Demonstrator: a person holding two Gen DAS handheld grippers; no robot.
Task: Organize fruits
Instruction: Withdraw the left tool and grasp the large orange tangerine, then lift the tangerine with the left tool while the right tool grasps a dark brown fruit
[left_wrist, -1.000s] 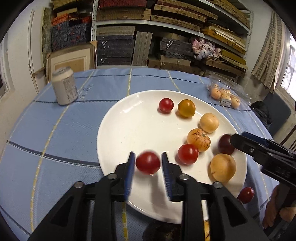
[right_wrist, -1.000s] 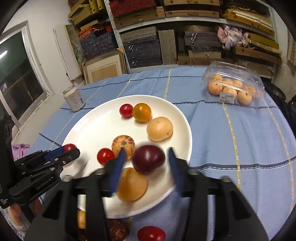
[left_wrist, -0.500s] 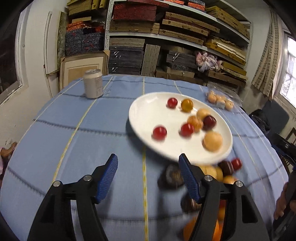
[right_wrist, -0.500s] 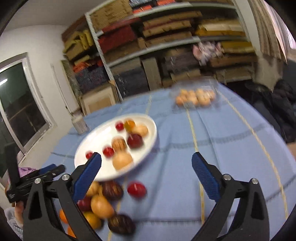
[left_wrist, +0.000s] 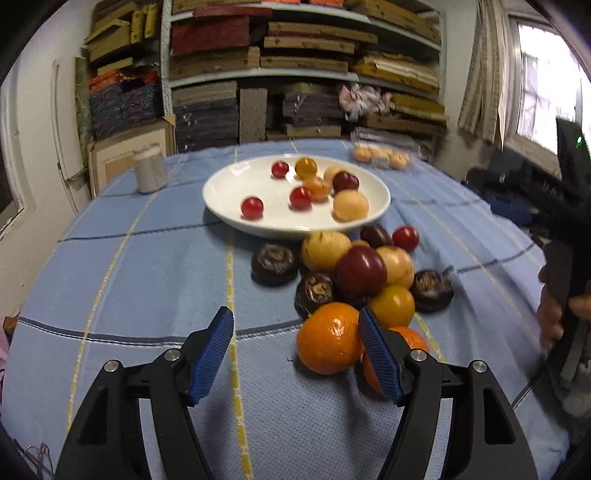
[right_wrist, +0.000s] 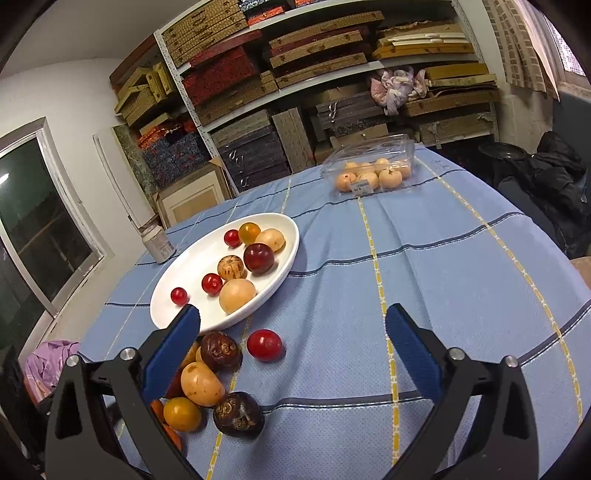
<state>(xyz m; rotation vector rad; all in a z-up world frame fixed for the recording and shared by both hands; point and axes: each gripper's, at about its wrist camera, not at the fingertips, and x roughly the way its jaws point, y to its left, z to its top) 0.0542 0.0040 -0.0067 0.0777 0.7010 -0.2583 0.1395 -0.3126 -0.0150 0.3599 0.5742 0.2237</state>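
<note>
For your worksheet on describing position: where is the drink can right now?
In both wrist views the drink can stands upright on the blue tablecloth, left of the white plate, near the table's far edge.

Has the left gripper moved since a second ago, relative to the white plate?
Yes. The left gripper has pulled back from the white plate, leaving the red tomato on it; its jaws have just been opening, nothing gripped.

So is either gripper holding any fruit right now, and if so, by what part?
Nothing is held. The left gripper and right gripper both stand open, their jaws having just been opening, with nothing between the pads.
</note>
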